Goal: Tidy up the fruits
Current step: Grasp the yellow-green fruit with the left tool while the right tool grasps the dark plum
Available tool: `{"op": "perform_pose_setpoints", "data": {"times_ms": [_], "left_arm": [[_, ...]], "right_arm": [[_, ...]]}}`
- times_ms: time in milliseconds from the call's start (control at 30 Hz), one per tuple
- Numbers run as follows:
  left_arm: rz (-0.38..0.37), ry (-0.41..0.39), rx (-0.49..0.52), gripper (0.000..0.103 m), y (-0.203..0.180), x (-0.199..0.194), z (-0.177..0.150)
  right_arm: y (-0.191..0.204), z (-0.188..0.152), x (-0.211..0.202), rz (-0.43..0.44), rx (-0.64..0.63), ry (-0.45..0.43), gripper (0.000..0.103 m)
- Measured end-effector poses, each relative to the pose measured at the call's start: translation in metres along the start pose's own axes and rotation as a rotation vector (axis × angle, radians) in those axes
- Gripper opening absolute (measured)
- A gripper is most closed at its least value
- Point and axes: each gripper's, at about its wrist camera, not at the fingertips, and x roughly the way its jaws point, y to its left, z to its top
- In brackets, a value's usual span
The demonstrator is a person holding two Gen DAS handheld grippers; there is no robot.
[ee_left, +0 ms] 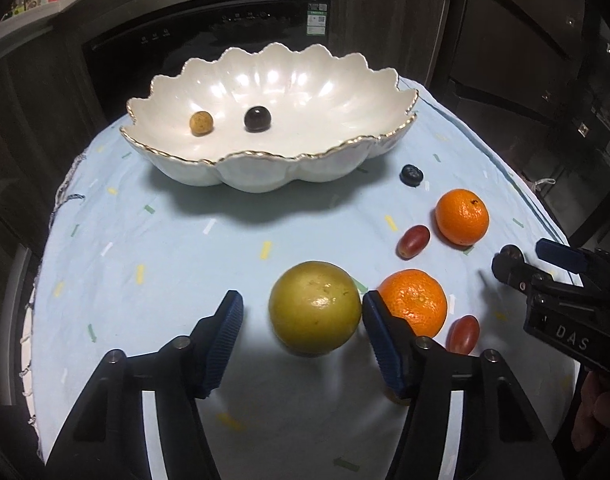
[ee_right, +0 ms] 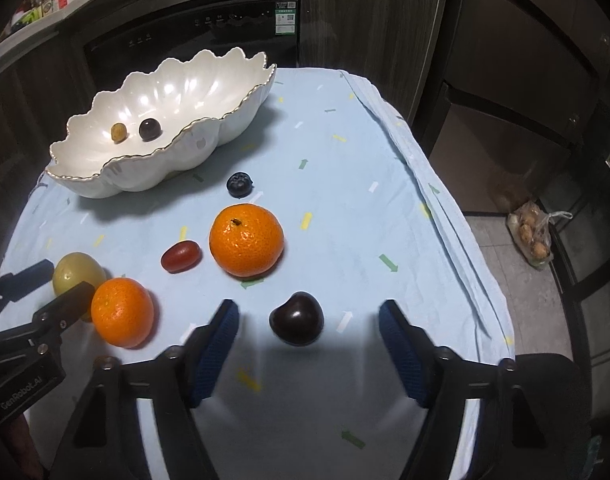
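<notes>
A yellow-green round fruit point(ee_left: 315, 308) lies on the light blue cloth between the fingers of my left gripper point(ee_left: 303, 298). The right pad looks to touch it and the left pad stands apart, so the gripper is open. A dark cherry-like fruit point(ee_right: 297, 318) lies between the spread fingers of my right gripper point(ee_right: 309, 305), untouched. Two oranges point(ee_right: 247, 240) point(ee_right: 123, 312), two red grape tomatoes point(ee_left: 413, 240) point(ee_left: 463, 334) and a blueberry point(ee_right: 239, 185) lie loose. The white scalloped bowl point(ee_left: 305, 80) holds a tan fruit point(ee_left: 201, 123) and a dark one point(ee_left: 257, 119).
The table's cloth point(ee_right: 345, 160) drops off at the right and far edges. A dark appliance front point(ee_left: 209, 24) stands behind the bowl. A plastic bag of round items point(ee_right: 533, 236) lies on the floor to the right. A hand point(ee_left: 597, 412) holds the right gripper.
</notes>
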Motion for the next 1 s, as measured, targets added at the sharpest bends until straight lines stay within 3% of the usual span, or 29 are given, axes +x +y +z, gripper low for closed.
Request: {"op": "perform_pose_setpoints", "data": {"times_ms": [167,433,1000], "left_arm": [[-0.018,0.016,0.004,0.049,-0.004,0.006,0.000],[-0.020,0.009,-0.001,0.048,-0.003,0.006,0.000],[0.002,-0.023,-0.005,0.048,-0.002,-0.011,0.004]], "right_arm": [[-0.002,-0.002,0.010,0.020,0.012,0.036,0.048],[0.002,-0.003,0.011,0.044,-0.009,0.036,0.031],[0.004,0.003,-0.005,0.067,-0.011,-0.009,0.030]]}}
